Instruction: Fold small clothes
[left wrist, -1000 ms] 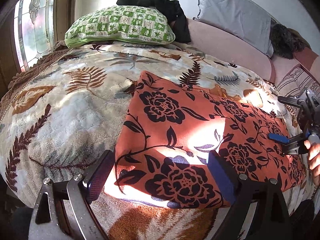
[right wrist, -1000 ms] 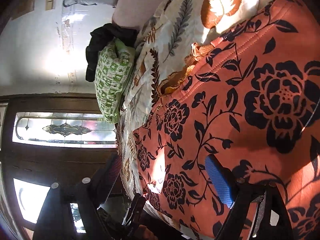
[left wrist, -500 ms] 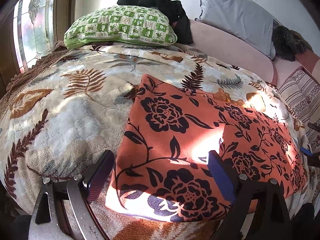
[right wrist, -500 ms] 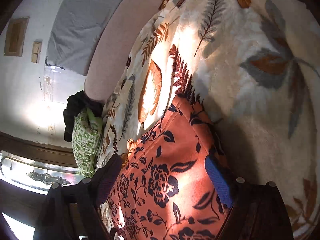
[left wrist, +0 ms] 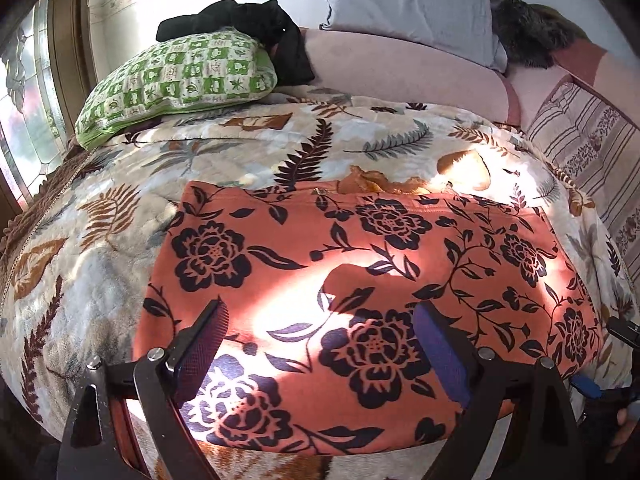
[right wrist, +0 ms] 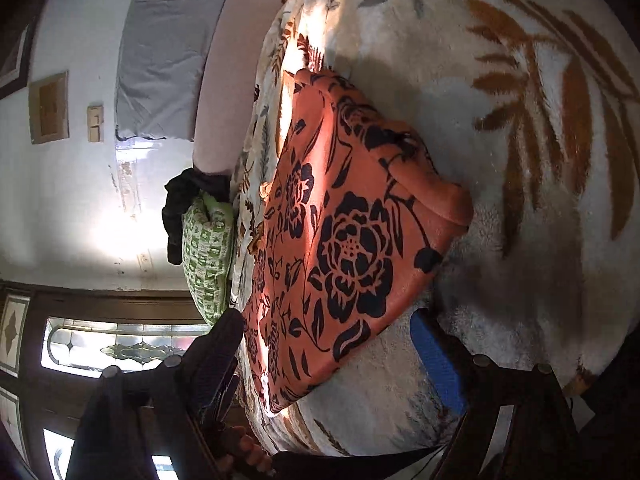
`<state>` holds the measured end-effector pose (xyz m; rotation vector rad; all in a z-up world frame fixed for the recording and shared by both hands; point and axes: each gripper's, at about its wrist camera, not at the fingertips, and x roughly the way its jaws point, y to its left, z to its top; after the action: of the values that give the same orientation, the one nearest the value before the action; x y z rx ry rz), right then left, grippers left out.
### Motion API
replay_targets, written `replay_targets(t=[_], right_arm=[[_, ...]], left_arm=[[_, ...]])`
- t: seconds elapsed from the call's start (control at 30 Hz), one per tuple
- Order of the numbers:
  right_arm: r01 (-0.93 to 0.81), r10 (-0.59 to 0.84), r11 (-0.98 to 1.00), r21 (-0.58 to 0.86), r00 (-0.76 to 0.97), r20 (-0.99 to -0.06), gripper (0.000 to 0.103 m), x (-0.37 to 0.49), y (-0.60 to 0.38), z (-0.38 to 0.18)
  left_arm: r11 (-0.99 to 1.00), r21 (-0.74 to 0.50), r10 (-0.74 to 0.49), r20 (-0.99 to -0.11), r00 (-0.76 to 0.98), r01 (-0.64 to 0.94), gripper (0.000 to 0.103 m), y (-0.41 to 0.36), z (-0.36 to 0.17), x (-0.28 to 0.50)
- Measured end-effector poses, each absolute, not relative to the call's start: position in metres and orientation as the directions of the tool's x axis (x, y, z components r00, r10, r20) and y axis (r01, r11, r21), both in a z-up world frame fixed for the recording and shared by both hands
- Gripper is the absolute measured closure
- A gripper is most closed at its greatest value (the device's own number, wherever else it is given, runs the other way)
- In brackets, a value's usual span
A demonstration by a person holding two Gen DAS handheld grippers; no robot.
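An orange garment with black flowers [left wrist: 360, 280] lies flat and folded on the leaf-patterned blanket [left wrist: 100, 240]. My left gripper [left wrist: 320, 352] is open and empty, hovering over the garment's near edge. My right gripper [right wrist: 328, 360] is open and empty, rolled sideways, just off the garment's right end [right wrist: 340, 240]. Part of it shows at the right edge of the left wrist view [left wrist: 600, 384]. The blanket also fills the right wrist view [right wrist: 540, 160].
A green checked pillow [left wrist: 180, 80] with a black garment [left wrist: 256, 28] on it lies at the back left. A grey pillow [left wrist: 408, 4] and a pink bolster [left wrist: 400, 76] line the wall. A striped cushion [left wrist: 588, 148] sits at the right. A window [left wrist: 24, 100] is on the left.
My left gripper has shifted right along the garment's near edge. My right gripper has pulled back off the garment to its right end and now sits over the blanket.
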<state>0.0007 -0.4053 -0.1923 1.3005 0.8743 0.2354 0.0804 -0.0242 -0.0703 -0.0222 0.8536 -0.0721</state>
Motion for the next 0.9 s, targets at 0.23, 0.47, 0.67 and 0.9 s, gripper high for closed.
replay_targets(t=[0.23, 0.47, 0.67, 0.9], right_arm=[[0.299, 0.562, 0.248, 0.921, 0.73, -0.389, 0.015, 0.025, -0.418, -0.19], [0.305, 0.549, 0.273, 0.912, 0.73, -0.408, 0.015, 0.033, -0.419, -0.194], [0.267, 0.548, 0.323, 0.908, 0.73, -0.41, 0.015, 0.038, -0.416, -0.183], [0.285, 0.543, 0.34, 0.896, 0.718, -0.435, 0.015, 0.042, -0.415, -0.188]], left_arm=[[0.989, 0.051, -0.031, -0.849, 0.528, 0.14, 0.01, -0.067, -0.114, 0.096], [0.992, 0.022, -0.062, -0.782, 0.62, 0.127, 0.008, -0.063, -0.089, 0.086], [0.987, 0.077, -0.014, -0.834, 0.551, 0.142, 0.007, -0.072, -0.116, 0.103], [0.991, 0.028, -0.061, -0.767, 0.639, 0.128, 0.007, -0.061, -0.097, 0.088]])
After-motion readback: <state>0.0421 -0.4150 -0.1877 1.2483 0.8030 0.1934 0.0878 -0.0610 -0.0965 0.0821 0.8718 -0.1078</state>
